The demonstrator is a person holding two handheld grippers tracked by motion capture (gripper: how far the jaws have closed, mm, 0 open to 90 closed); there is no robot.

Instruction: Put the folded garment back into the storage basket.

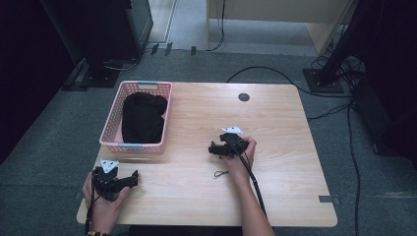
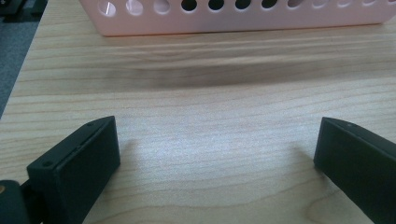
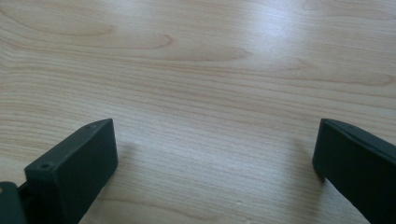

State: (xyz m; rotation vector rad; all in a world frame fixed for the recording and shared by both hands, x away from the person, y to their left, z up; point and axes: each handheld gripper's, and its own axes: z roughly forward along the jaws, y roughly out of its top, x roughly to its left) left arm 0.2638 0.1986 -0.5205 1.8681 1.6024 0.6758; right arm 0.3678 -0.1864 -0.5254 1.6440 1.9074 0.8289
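The left gripper (image 1: 129,180) rests wide open and empty; the pink perforated plastic basket (image 1: 112,121) stands just ahead of its fingers (image 2: 77,169), with soft black cloth (image 1: 142,117) heaped inside. To lift the cloth cleanly, dip past the rim and pinch a fold. The right gripper (image 1: 213,149), equally spread and empty, lies over smooth pale woodgrain table (image 3: 196,84).
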